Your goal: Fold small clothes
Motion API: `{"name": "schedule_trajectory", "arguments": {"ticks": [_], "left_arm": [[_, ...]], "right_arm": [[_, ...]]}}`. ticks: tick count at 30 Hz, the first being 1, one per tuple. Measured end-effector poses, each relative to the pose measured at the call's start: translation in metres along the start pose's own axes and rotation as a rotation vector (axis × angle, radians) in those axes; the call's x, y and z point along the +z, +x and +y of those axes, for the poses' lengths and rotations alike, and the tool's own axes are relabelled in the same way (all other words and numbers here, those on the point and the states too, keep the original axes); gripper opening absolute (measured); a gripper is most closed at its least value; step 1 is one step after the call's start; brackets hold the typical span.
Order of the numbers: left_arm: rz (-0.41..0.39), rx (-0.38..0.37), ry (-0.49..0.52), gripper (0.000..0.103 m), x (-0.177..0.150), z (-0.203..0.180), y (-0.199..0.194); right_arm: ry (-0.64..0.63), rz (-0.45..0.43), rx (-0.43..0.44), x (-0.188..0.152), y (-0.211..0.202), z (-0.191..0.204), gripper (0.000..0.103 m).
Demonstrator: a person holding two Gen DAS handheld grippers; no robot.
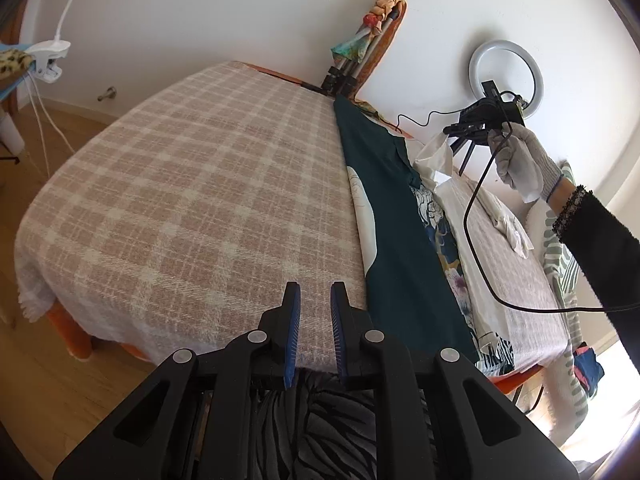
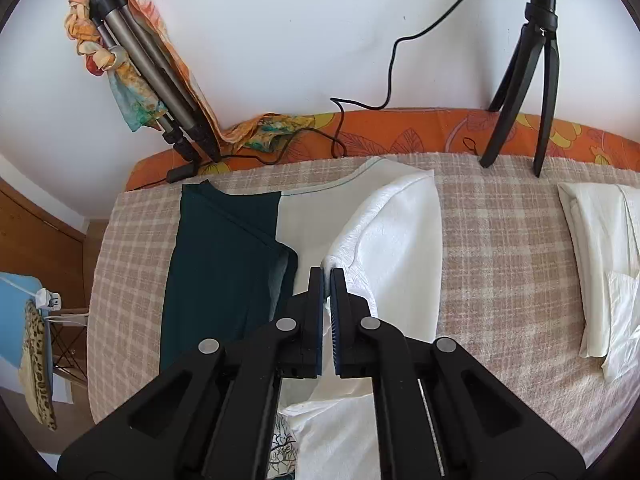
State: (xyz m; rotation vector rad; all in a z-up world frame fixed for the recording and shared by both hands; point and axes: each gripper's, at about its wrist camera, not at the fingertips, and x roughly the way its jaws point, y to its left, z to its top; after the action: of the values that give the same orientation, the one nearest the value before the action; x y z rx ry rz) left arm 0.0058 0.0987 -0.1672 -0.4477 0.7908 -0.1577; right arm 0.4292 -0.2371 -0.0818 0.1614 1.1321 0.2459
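The garment point(image 2: 256, 252), dark green on one side and white on the other, lay flat on the checked blanket point(image 2: 500, 240) near the wall. Your right tongs point(image 2: 329, 276) had pinched shut on its raised white fold; you would do well to carry that edge across evenly, keeping it taut. Your left tongs point(image 1: 315, 292) stood narrowly parted over bare blanket, holding nothing. Only the left view showed your gloved hand point(image 1: 520, 164); only the right showed the pinch itself.
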Motion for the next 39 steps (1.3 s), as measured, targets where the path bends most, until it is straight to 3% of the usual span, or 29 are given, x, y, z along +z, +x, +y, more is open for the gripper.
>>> {"name": "schedule_trajectory", "arguments": {"ticks": [5,8,12,15,17,23,28,32,35,37,39], "left_arm": [[-0.012,0.037,-0.035,0.014,-0.003,0.023,-0.011],[-0.008,0.058,-0.061,0.014,-0.007,0.034,-0.014],[0.005,0.075,-0.072,0.014,-0.012,0.04,-0.016],[0.005,0.071,-0.067,0.014,-0.013,0.037,-0.016],[0.01,0.058,-0.061,0.014,-0.012,0.033,-0.013],[0.022,0.007,0.002,0.014,-0.01,0.007,-0.004],[0.038,-0.037,0.039,0.014,-0.012,-0.014,0.002],[0.04,-0.044,0.071,0.014,-0.017,-0.026,-0.001],[0.032,-0.028,0.076,0.014,-0.019,-0.026,-0.008],[0.026,-0.015,0.059,0.014,-0.019,-0.021,-0.012],[0.019,-0.002,0.041,0.014,-0.018,-0.015,-0.014]], "right_arm": [[-0.003,0.027,0.01,0.012,0.034,0.044,0.005],[0.009,0.054,0.091,0.012,0.059,0.064,0.005],[-0.011,0.062,0.137,0.012,0.064,0.084,0.026],[-0.034,0.022,0.172,0.013,0.041,0.082,0.036],[-0.044,-0.01,0.149,0.01,0.021,0.073,0.038],[-0.051,0.002,0.163,-0.037,-0.02,0.031,0.038],[-0.135,0.054,0.131,-0.096,-0.006,0.031,0.038],[-0.192,0.067,0.066,-0.113,0.019,0.041,0.04],[-0.234,0.071,0.02,-0.117,0.033,0.051,0.039],[-0.244,0.071,-0.008,-0.118,0.037,0.053,0.007],[-0.207,0.068,0.028,-0.116,0.033,0.051,0.007]]}}
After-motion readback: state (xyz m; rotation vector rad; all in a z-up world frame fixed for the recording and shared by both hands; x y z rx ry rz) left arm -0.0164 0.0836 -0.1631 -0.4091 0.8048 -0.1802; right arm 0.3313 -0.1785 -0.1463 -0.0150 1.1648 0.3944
